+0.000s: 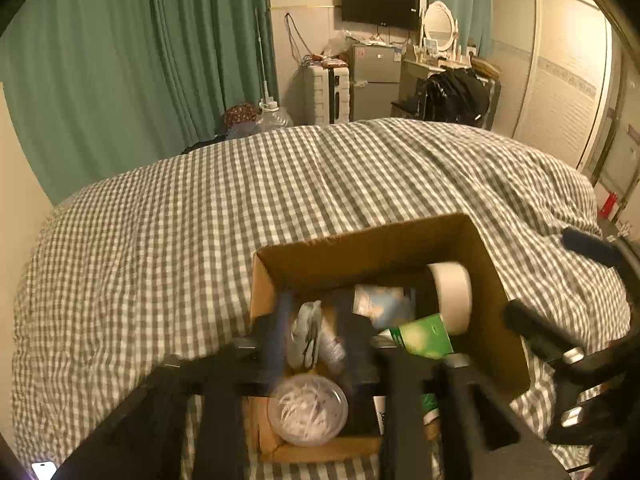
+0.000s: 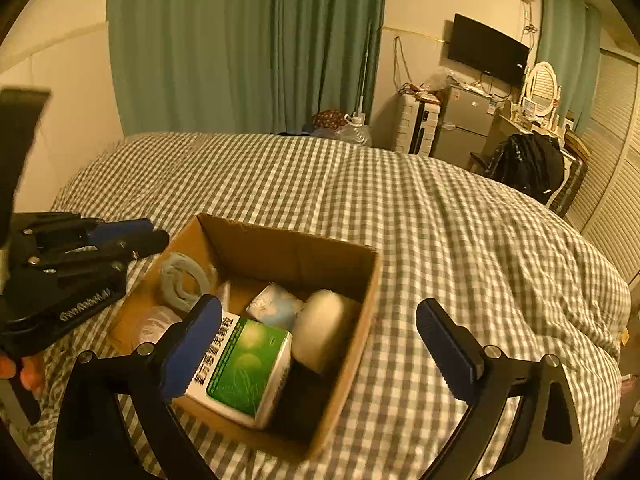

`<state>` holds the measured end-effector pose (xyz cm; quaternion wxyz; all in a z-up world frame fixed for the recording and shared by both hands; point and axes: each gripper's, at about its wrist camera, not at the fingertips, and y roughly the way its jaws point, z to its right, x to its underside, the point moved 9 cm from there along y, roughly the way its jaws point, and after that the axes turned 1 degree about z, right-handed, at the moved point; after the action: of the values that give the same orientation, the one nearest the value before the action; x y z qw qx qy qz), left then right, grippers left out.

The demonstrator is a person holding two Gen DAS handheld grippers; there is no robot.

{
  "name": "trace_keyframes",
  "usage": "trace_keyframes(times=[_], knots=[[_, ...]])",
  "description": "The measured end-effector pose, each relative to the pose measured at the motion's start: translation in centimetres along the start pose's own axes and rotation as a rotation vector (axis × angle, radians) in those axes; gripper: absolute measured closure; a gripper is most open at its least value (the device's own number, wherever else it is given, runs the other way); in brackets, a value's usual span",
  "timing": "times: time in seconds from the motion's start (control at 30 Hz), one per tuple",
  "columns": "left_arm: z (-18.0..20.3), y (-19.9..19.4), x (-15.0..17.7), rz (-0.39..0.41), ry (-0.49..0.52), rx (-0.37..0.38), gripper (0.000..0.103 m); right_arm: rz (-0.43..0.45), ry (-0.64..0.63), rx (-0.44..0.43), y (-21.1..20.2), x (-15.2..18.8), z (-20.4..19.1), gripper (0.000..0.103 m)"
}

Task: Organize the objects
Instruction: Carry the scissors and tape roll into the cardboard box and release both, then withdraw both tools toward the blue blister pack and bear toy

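Note:
An open cardboard box (image 1: 360, 240) (image 2: 288, 236) sits on the grey-checked duvet (image 2: 440, 220). It holds a green-and-white medicine carton (image 2: 244, 364), a white tape roll (image 2: 320, 328), a pale blue packet (image 2: 274, 304), a grey coil (image 2: 182, 280) and a clear round tub (image 1: 308, 408). My left gripper (image 1: 314, 304) (image 2: 148, 236) hovers blurred above the box's left side, with a narrow gap between its fingers and nothing held. My right gripper (image 2: 318, 306) (image 1: 540, 274) is wide open over the box's near right part, its blue left pad (image 2: 192, 344) beside the carton.
The duvet spreads far behind and to the right of the box. A hand (image 2: 24, 372) holds the left gripper's handle. Beyond the bed stand green curtains (image 1: 140, 60), a small fridge (image 1: 374, 80), a wall TV (image 1: 380, 4) and a louvred wardrobe (image 2: 616, 184).

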<state>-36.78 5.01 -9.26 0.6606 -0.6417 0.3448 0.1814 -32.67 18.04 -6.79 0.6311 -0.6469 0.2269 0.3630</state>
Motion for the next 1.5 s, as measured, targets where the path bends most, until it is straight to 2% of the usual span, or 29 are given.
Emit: trace_keyframes(times=[0.03, 0.07, 0.2, 0.33, 0.47, 0.6, 0.73, 0.9, 1.07, 1.3, 1.5], knots=[[-0.2, -0.5, 0.1, 0.008, -0.008, -0.012, 0.03, 0.004, 0.0, 0.005, -0.8, 0.0, 0.2, 0.005], [-0.5, -1.3, 0.2, 0.024, -0.02, -0.019, 0.028, 0.009, 0.0, 0.008, -2.0, 0.0, 0.5, 0.005], [-1.1, -5.1, 0.8, 0.047, -0.062, -0.013, 0.026, 0.043, -0.012, 0.018, -6.4, 0.1, 0.9, 0.005], [-1.6, -8.9, 2.2, 0.073, -0.081, -0.032, 0.016, 0.089, -0.023, 0.015, -11.3, 0.4, 1.0, 0.005], [-1.3, -12.3, 3.5, 0.095, -0.097, -0.033, 0.014, 0.123, -0.02, 0.008, -15.5, 1.0, 0.8, 0.005], [-0.6, -15.5, 4.9, 0.134, -0.114, -0.048, 0.002, 0.135, -0.013, 0.004, -17.9, 2.2, 0.3, 0.005], [0.0, -16.6, 6.9, 0.141, -0.125, -0.05, 0.0, 0.119, -0.015, -0.002, -18.5, 4.6, -0.4, 0.005], [1.1, -15.2, 11.3, 0.105, -0.131, -0.082, 0.0, 0.065, -0.025, 0.001, -16.5, 9.6, -1.7, 0.005], [2.8, -11.7, 16.6, 0.035, -0.133, -0.08, 0.0, -0.03, -0.003, -0.028, -12.7, 14.9, -2.6, 0.005], [7.0, -6.1, 23.3, -0.079, -0.053, -0.016, 0.0, -0.117, 0.051, -0.024, -9.0, 18.6, -1.5, 0.005], [10.5, -3.0, 26.2, -0.137, 0.024, 0.084, 0.0, -0.152, 0.079, -0.017, -7.4, 19.7, -0.3, 0.005]])
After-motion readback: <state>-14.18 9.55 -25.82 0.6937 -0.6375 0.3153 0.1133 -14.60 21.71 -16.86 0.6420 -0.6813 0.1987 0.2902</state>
